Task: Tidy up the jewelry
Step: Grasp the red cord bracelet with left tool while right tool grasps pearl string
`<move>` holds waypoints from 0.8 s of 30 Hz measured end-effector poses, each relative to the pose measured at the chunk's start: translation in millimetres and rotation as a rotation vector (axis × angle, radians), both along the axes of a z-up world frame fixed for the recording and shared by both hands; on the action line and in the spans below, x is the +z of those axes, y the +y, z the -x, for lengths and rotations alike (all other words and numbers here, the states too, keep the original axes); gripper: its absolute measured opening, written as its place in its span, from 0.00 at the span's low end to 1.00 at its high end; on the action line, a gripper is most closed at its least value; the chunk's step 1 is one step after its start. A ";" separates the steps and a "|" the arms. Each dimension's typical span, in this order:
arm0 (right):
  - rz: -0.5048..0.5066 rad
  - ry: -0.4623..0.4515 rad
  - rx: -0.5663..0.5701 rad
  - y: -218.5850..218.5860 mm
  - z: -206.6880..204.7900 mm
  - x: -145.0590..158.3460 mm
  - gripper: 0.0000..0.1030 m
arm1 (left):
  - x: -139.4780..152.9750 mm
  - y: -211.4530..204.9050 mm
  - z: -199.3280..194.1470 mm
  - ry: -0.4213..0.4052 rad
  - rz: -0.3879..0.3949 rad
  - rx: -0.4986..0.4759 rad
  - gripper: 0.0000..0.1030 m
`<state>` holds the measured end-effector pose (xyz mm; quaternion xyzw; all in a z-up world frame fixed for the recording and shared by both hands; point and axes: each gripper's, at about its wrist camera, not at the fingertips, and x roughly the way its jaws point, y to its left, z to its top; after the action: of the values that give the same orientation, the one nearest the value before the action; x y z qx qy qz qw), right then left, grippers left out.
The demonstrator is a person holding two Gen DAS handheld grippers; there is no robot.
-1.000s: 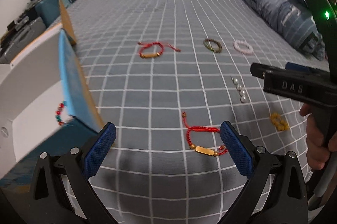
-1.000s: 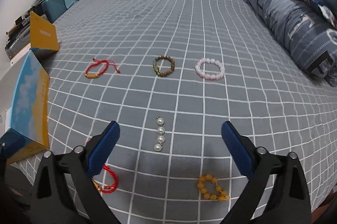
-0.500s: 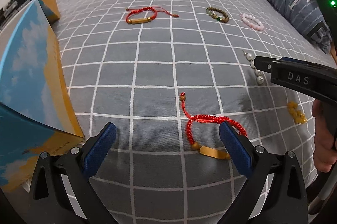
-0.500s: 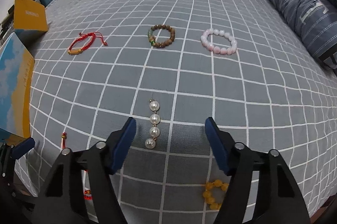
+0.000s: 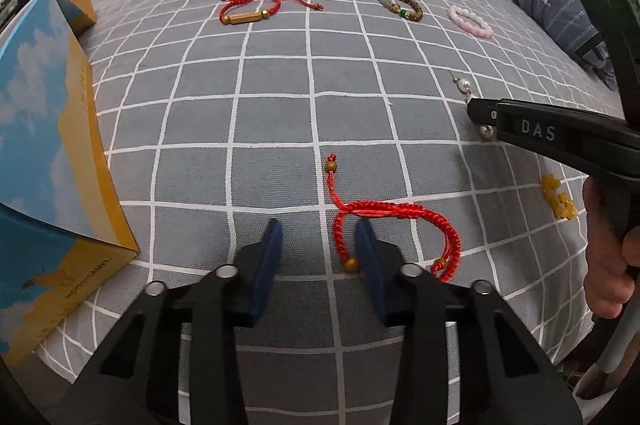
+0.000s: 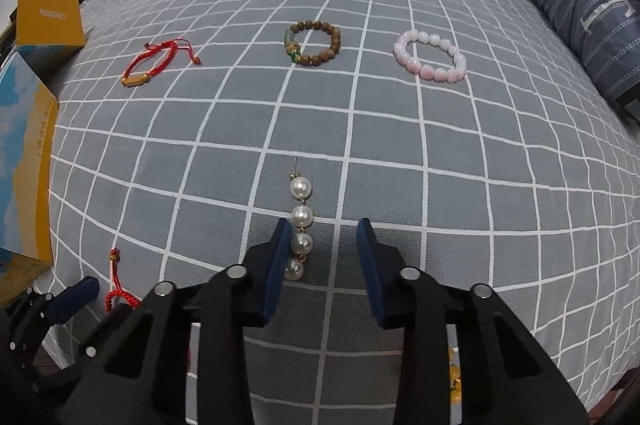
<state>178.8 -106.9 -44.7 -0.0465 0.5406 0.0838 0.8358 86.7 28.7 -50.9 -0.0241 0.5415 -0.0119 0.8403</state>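
My left gripper (image 5: 318,245) hangs low over the grey checked bedspread (image 5: 280,97), its jaws closing with a gap between them that holds only part of the near red cord bracelet (image 5: 394,225): the loop's left edge lies in the gap, while most of the loop spreads to the right past the right pad (image 5: 366,257). The bracelet's loose tail runs away from the claw, ending in a brown bead. I see no firm clamp on it.

My right gripper (image 6: 324,253) is also closing, around the pearl strand (image 6: 300,225). Its 4 pearls lie in a line pointing straight ahead of the claw, the 2 nearest ones just beside the left pad (image 6: 276,265), with bare cloth before the right pad. A blue-and-yellow box (image 5: 48,161) stands left of my left claw.
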 end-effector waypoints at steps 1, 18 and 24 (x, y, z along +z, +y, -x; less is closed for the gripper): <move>0.002 0.007 -0.004 -0.3 -0.7 -1.3 0.25 | 0.0 -0.5 -0.3 0.002 0.002 -0.004 0.26; -0.034 0.030 -0.041 -3.0 1.7 1.9 0.10 | 16.1 -1.2 7.1 -0.030 -0.011 -0.014 0.03; -0.047 0.010 -0.052 -4.2 4.9 8.7 0.10 | 24.8 1.2 8.3 -0.052 -0.006 -0.006 0.03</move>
<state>173.9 -111.1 -36.0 -0.0125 0.5436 0.0748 0.8359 78.4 29.9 -26.1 -0.0199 0.5196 -0.0135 0.8541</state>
